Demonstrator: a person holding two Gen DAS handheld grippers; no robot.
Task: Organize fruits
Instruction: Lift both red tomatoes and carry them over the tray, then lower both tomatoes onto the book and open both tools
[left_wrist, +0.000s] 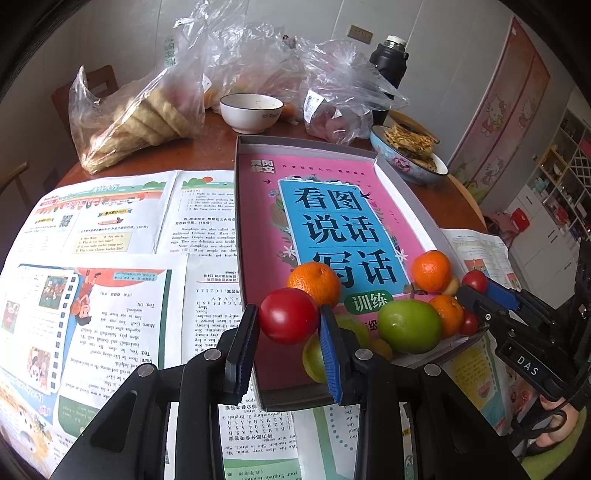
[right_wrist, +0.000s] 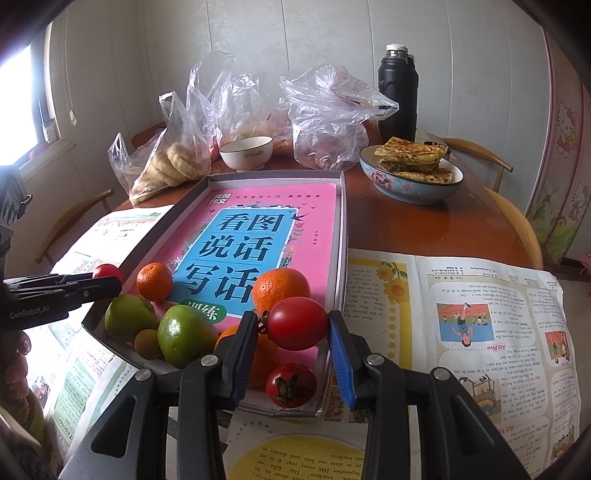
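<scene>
Round wooden table (right_wrist: 424, 229) under both my cameras, mostly papered over with open workbook sheets (left_wrist: 110, 236). On them sits a shallow grey tray (right_wrist: 341, 236) with a pink book (right_wrist: 258, 229) lying flat inside.

My left gripper (left_wrist: 288, 325) has its jaws clamped on a red tomato (left_wrist: 288, 315), held just above the tray's near-left corner. From the right wrist view I can see that same gripper coming in from the left, with the tomato showing at its tip.

My right gripper (right_wrist: 297, 332) is likewise closed on a second tomato (right_wrist: 297, 328), held over the tray's near-right end. Below it, a third tomato (right_wrist: 291, 384) rests on the tray floor by the front wall.

Everything else is bunched at the tray's near end: two oranges (right_wrist: 154, 281) on the book cover, a third largely hidden behind my right gripper's left finger, two green fruits (right_wrist: 184, 339) side by side, and a small yellowish fruit (right_wrist: 147, 343) tucked between them.

Beyond the tray I see a white bowl (right_wrist: 246, 152), a bag of bread (right_wrist: 173, 162), more clear plastic bags (right_wrist: 328, 122), a black flask (right_wrist: 398, 99), and a blue bowl of flatbreads (right_wrist: 412, 173) to the right.
</scene>
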